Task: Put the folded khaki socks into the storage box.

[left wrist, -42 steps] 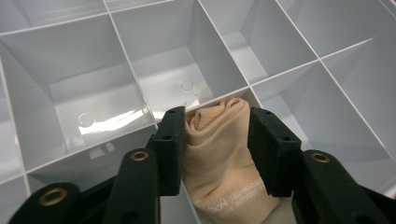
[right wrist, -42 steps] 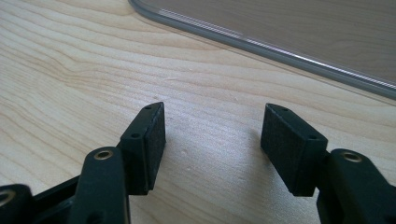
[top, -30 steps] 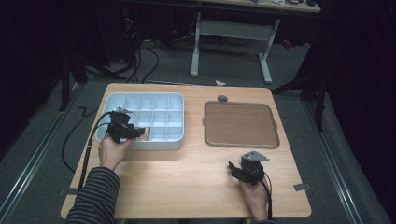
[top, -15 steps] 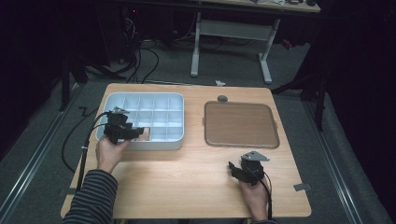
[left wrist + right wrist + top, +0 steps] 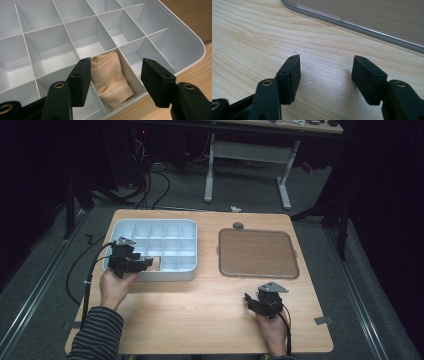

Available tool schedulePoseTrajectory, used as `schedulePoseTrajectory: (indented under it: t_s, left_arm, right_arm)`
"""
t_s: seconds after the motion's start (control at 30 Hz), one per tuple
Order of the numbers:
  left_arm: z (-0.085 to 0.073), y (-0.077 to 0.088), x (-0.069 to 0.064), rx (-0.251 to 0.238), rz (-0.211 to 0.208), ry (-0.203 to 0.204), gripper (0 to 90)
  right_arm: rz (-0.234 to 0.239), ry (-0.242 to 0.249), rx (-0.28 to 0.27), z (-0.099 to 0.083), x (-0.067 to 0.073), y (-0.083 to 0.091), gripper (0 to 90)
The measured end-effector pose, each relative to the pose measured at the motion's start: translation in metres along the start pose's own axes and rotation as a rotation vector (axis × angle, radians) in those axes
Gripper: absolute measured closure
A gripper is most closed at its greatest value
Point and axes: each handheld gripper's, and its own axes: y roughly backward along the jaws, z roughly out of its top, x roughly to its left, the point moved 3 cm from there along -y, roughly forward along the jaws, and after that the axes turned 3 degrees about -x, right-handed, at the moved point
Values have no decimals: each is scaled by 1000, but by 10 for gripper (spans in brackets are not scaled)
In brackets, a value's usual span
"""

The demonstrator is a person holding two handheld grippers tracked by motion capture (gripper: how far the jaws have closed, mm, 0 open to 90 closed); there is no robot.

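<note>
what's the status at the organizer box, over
Left gripper jaws open above the folded tan cloth in a front compartment of the organizer box. Right gripper open, empty, over bare table. Nothing in the way.

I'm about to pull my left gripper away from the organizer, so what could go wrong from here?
The folded tan cloth bulges above its compartment's dividers, so it might spring up or spill over. The left gripper hangs open right over it, and a pad could snag the cloth when lifting away. The compartment sits at the organizer tray's near edge.
</note>
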Motion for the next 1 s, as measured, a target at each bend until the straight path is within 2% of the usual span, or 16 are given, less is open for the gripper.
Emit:
schedulePoseTrajectory:
  t_s: [0.23,0.37,1.0]
  left_arm:
    - [-3,6,-3,-2,2,-10,421]
    - [-5,11,-5,-23,-6,-2,421]
    - [-18,25,-10,-60,-26,20,420]
  right_arm:
    - [0,0,0,0,0,0,404]
    - [0,0,0,0,0,0,404]
    - [0,0,0,0,0,0,404]
